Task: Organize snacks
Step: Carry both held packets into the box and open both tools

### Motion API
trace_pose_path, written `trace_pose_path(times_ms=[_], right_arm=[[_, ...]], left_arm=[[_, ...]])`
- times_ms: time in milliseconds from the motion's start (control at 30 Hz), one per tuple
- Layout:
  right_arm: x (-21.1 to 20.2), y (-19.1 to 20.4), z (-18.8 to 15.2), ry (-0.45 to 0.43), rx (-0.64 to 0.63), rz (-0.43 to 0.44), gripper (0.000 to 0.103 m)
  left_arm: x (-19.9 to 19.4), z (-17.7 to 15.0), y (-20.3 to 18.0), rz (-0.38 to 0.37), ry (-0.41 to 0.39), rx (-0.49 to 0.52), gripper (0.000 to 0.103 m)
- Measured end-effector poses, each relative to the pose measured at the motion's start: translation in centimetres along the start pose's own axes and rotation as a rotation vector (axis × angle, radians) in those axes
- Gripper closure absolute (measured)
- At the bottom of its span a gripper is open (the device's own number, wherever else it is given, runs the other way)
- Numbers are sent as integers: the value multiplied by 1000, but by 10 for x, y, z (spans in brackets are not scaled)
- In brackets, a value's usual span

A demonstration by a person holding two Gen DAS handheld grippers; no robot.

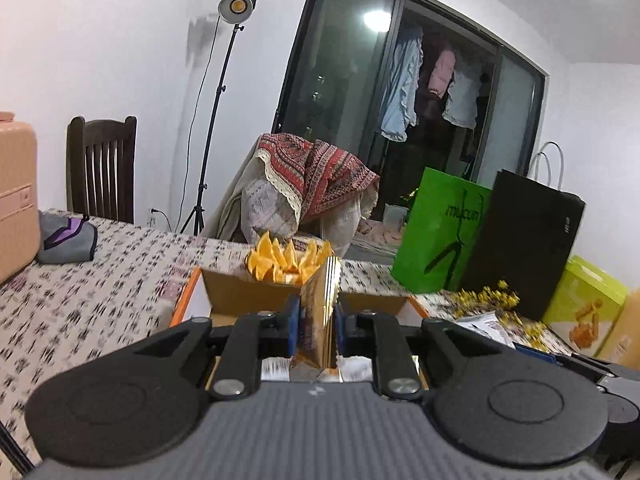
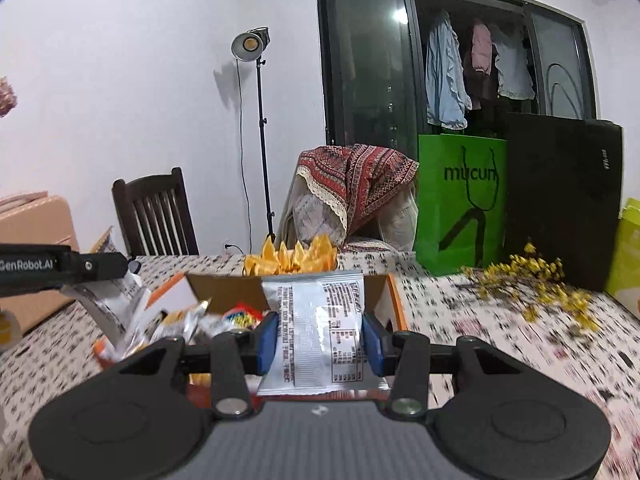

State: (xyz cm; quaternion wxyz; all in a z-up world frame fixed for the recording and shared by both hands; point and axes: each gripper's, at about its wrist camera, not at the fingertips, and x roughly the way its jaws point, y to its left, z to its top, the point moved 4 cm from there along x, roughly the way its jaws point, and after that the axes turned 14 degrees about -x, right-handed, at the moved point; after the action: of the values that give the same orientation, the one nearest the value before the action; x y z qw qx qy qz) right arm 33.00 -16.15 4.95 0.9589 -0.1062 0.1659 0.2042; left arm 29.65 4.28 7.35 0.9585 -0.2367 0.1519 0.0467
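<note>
My left tool (image 1: 317, 320) is clamped on a thin gold packet (image 1: 320, 304); my right tool (image 2: 320, 338) grips a silver packet (image 2: 320, 332); both hang above the box (image 2: 240, 292) on the counter (image 2: 460, 320).

Green paper bag (image 2: 460, 200), black bag (image 2: 560, 200), wooden chair (image 2: 154, 216), studio lamp (image 2: 250, 44), yellow flowers (image 2: 536, 280)

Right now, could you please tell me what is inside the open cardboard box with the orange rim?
In the open cardboard box with the orange rim lie several crinkly foil snack packets, orange, silver and red. The right claw and its silver packet cover the rest.
</note>
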Motion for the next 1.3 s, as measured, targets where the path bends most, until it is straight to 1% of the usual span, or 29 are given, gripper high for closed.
trace_pose_path(times_ms=[133,200,267,333,400,433,533,600,667,700,733,767,800,833,867,900,933,967,1000,1300], right_arm=[[45,-4,13,16,22,3,60],[65,-5,14,28,33,1,60],[81,-6,8,29,42,-17,60],[89,-7,-2,14,35,-28,60],[97,-5,-10,33,6,-36,60],[100,-5,-12,44,4,-34,60],[106,-6,-19,69,27,8,60],[107,-5,-20,75,18,8,59],[107,-4,-21,76,18,20,59],[105,-4,-21,74,19,24,53],[105,-4,-21,74,19,27,48],[104,-3,-21,73,20,24,34],[102,-4,-21,70,22,19,21],[101,-5,-21,66,27,17,18],[100,-6,-21,62,32,22,17],[99,-7,-21,60,37,27,15],[99,-8,-21,61,43,34,12],[100,-8,-21,63,45,37,2],[100,-9,-22,66,46,35,0],[92,-11,-19,55,55,16,0]], left_arm=[[36,8,-2,28,-3,4,85],[54,7,0,58,-20,13,85],[65,5,5,67,-28,12,85],[76,-1,11,91,-45,42,85],[86,-6,15,119,-43,69,85],[89,-8,16,122,-37,73,85],[93,-11,17,125,-37,93,85],[93,-14,17,121,-33,101,85],[94,-17,18,119,-25,98,79],[94,-18,19,114,-22,97,70],[93,-19,20,112,-20,92,51],[93,-19,21,114,-23,84,42],[90,-19,22,111,-35,78,30],[88,-18,23,105,-45,75,21],[86,-18,22,99,-50,70,17],[84,-17,22,93,-52,62,6],[83,-17,23,88,-58,52,0],[81,-17,23,86,-66,45,0],[80,-16,23,83,-66,43,0],[78,-15,23,99,-57,32,0]])
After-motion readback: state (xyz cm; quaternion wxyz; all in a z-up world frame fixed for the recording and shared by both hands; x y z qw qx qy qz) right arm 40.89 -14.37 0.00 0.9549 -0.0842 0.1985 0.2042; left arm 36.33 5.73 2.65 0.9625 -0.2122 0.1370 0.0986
